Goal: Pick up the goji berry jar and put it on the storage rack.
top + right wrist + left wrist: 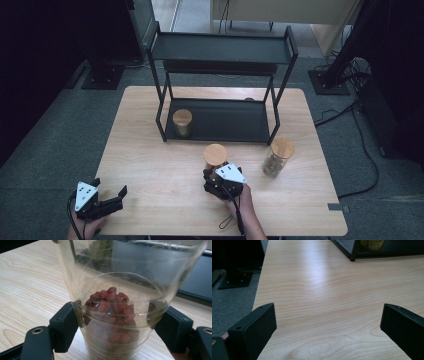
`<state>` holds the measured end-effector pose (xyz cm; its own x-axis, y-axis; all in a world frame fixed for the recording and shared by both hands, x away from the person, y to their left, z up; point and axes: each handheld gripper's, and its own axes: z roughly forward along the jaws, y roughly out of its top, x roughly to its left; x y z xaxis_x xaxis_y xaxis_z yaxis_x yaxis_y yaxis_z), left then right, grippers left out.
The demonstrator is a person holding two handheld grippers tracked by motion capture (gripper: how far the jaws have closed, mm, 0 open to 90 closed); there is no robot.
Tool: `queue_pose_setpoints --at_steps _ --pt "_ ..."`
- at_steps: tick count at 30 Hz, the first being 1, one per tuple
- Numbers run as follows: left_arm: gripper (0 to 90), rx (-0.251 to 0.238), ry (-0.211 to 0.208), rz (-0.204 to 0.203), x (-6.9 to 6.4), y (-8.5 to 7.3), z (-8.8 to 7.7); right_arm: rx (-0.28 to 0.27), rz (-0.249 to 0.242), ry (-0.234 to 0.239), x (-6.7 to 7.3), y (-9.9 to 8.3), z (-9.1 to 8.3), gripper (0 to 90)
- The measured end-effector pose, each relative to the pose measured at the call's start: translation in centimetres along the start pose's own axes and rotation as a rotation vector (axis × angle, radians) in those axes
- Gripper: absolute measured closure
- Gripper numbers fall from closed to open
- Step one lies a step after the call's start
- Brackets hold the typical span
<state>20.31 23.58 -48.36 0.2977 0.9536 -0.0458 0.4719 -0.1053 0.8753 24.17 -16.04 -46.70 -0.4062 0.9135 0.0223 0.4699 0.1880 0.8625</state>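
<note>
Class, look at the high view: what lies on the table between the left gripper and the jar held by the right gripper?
Nothing: between the left gripper and the jar in the right gripper, the table is bare wood.

No readable text

The jars [215,156], the rack [220,47] and the surface [150,165] carry no label, brand, number or sign that can be read.

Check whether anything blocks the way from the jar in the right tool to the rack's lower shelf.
Nothing visible does. The right tool grips the jar of red berries; bare table lies between it and the lower shelf, whose only jar stands far left.
</note>
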Motion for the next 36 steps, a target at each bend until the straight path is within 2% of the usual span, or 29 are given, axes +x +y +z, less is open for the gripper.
queue_pose_setpoints --at_steps 21,36 --pt "0.6 -0.001 -0.004 -0.004 0.1 0.0 0.0 0.011 -0.011 -0.016 0.4 1.4 1.9 24.9" --pt "0.6 0.000 -0.003 -0.001 0.1 0.0 0.0 0.005 -0.001 -0.032 -0.4 3.2 3.2 24.9"
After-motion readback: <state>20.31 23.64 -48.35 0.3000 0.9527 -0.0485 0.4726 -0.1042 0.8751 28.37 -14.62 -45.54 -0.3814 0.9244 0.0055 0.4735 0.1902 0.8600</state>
